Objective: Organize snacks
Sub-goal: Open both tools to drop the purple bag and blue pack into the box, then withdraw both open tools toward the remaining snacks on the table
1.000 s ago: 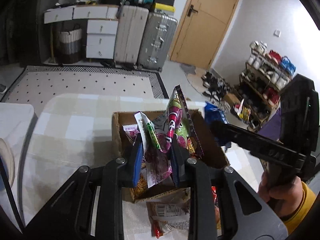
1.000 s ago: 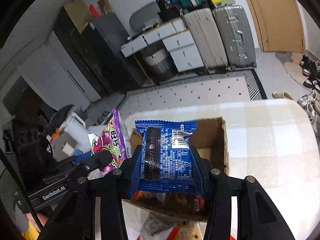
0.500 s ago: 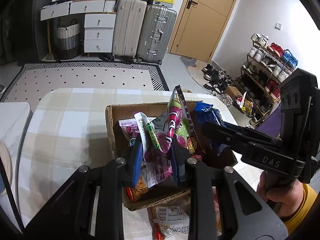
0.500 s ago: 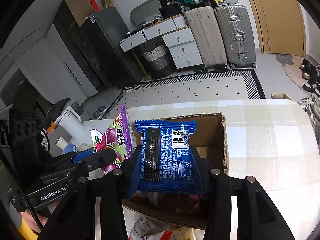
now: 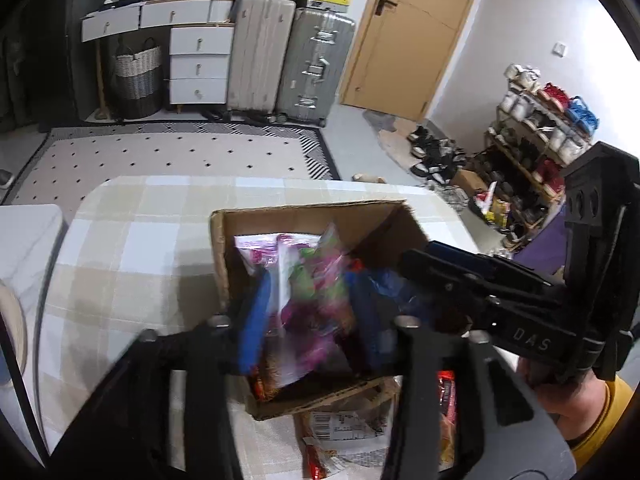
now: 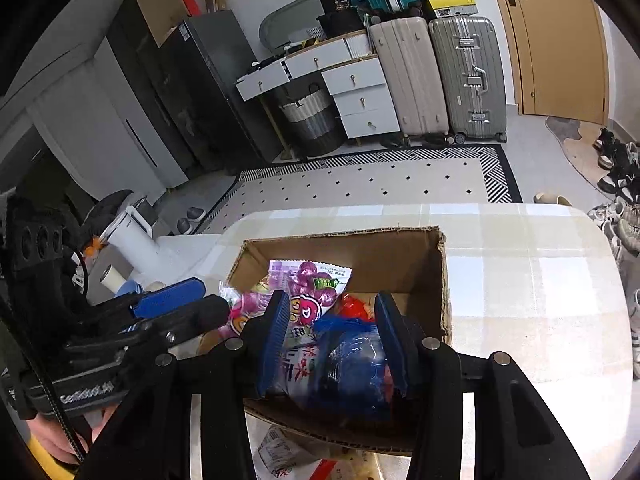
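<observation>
Blue snack packet (image 6: 352, 364) flat in box (image 6: 400, 252)

One cardboard box (image 6: 408, 256), two suitcases (image 6: 436, 76), one woven basket (image 6: 308, 118), two claws (image 6: 328, 336)

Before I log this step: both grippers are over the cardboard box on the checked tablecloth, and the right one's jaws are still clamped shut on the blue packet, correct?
Not quite. In the right wrist view the right gripper has its jaws spread open, and the blue packet lies loose in the cardboard box. The rest holds: both grippers are over the box on the checked tablecloth.
</observation>
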Available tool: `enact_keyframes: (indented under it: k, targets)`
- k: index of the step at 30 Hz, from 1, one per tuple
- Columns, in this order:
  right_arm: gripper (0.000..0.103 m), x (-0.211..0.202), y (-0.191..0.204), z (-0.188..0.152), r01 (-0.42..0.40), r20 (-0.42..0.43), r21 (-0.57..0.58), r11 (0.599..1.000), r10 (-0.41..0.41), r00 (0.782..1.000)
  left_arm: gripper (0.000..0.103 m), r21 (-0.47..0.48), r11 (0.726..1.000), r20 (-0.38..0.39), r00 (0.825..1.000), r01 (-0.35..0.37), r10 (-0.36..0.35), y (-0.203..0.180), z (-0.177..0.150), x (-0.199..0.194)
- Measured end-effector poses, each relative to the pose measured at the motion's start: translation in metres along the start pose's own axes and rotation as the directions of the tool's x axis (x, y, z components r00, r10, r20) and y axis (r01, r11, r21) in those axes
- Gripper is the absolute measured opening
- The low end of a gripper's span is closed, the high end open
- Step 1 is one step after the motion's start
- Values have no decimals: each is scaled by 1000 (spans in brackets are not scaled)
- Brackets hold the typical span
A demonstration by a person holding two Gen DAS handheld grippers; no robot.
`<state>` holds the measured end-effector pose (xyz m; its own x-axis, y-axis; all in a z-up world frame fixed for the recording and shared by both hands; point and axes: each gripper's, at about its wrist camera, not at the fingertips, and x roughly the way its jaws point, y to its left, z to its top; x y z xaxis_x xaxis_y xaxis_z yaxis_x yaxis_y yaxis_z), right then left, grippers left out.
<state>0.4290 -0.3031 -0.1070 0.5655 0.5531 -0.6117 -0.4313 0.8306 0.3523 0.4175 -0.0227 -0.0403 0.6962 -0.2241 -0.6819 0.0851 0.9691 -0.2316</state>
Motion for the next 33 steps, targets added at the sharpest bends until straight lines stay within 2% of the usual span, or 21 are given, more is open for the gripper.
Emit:
enact_keyframes:
  k: [5, 13, 15, 21, 25, 27, 29, 33]
  targets:
    - [45, -9, 0, -1, -4, 9, 7, 1000, 4, 1000, 53, 25, 999, 11, 1000, -21, 21, -4, 0, -9]
    - [45, -35, 10, -3, -27, 29, 9, 1000, 26, 999, 61, -1, 999, 25, 999, -33, 33, 2, -7, -38]
    - [45, -47, 15, -5, -28, 41, 1, 1000, 28, 999, 65, 5, 999, 32, 999, -36, 36, 0, -9, -48]
    - [49, -89, 32, -15, -39, 95, -25, 999, 41, 995, 77, 54, 998, 72, 997, -34, 30, -19, -22, -95]
    - [50, -121, 45, -30, -45, 137, -49, 998, 52, 989, 78, 75, 996, 115, 993, -43, 34, -34, -40, -133]
    - [54, -137, 52, -40, -38, 156, -68, 997, 48, 987, 79, 84, 995, 135, 990, -51, 39, -42, -48, -150]
    - [61, -155, 61, -51, -31, 175, -97, 995, 48, 983, 80, 102, 994, 151, 988, -45, 29, -50, -58, -169]
    - [62, -189, 76, -69, 6, 206, -155, 988, 27, 978, 82, 118, 993, 158, 987, -14, -5, -63, -74, -199]
